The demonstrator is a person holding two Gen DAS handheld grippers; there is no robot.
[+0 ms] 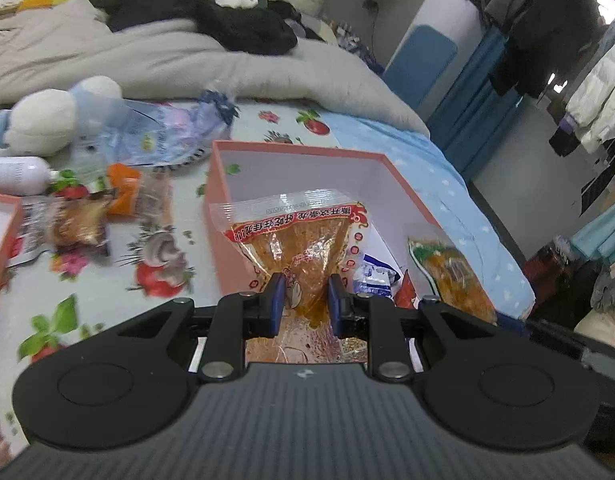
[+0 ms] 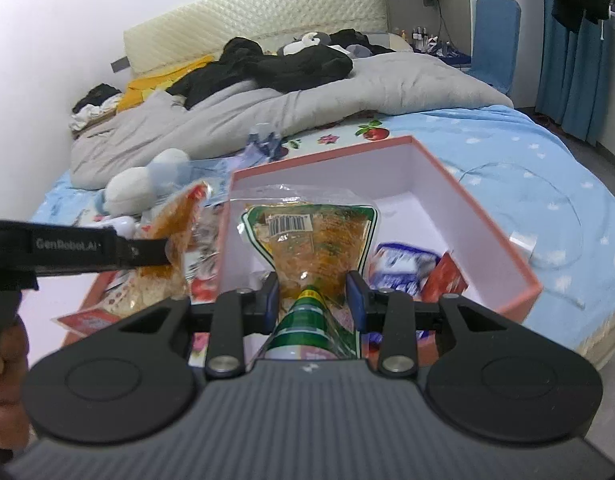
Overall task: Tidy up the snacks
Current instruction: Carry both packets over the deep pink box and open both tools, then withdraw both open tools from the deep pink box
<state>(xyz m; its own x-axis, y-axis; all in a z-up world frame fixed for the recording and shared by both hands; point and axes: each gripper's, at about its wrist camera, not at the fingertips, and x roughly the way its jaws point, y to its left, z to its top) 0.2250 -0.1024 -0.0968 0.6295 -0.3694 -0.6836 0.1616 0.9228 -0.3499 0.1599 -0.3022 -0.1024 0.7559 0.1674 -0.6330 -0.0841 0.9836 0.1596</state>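
- The room is a bedroom: a bed (image 2: pixel 507 152) with a flowered sheet and a blue blanket, a rumpled grey duvet (image 2: pixel 267 116) with dark clothes on it, and coats hanging at the right.
- The bedding looks soft and uneven, so things set on it may tip or slide.
- A pink box (image 1: pixel 219 184), white inside, lies open on the bed with a few small packets already in its near end.
- The right gripper (image 2: pixel 316 298) is clamped on a green-edged snack bag (image 2: pixel 319 236), held over the box.
- The left gripper (image 1: pixel 306 296) is clamped on a red-edged snack bag (image 1: pixel 303 240), hanging over the box's near wall.
- Both bags look light, soft and crinkly, with slick film that bunches between the pads; a pinch at the gathered middle or a sealed edge should hold best, gently, as the contents may crush.
- Loose snacks (image 1: pixel 79 220), a soft toy (image 1: pixel 47 116) and a white bottle (image 1: pixel 15 174) lie left of the box.
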